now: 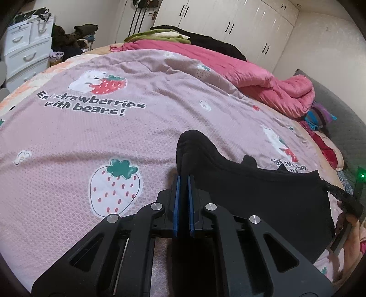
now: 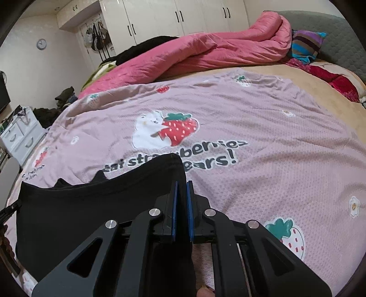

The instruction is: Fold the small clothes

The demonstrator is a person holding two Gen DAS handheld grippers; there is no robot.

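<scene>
Black fabric, a small garment (image 1: 263, 194), hangs stretched between your two tongs above the pink strawberry-print bedspread (image 1: 114, 137). Your left tongs (image 1: 183, 182) are clamped on one corner of the garment; the blue pads (image 1: 176, 205) sit close together with cloth pinched between them, and the corner stands up beyond the fingertips. Your right tongs (image 2: 181, 189) are likewise clamped on the opposite corner of the garment (image 2: 91, 205), blue pads (image 2: 174, 210) near-parallel with dark cloth in the gap. The garment's upper edge sags in a curve between the two grips, and its lower part falls toward you over the bedspread (image 2: 263, 137). Whether the hem touches the bedspread cannot be determined. Beyond the bedspread, on its far side from you, a rumpled pink duvet (image 2: 205, 52) lies along the bed. Behind that duvet stands a row of white wardrobe doors (image 2: 178, 18).
</scene>
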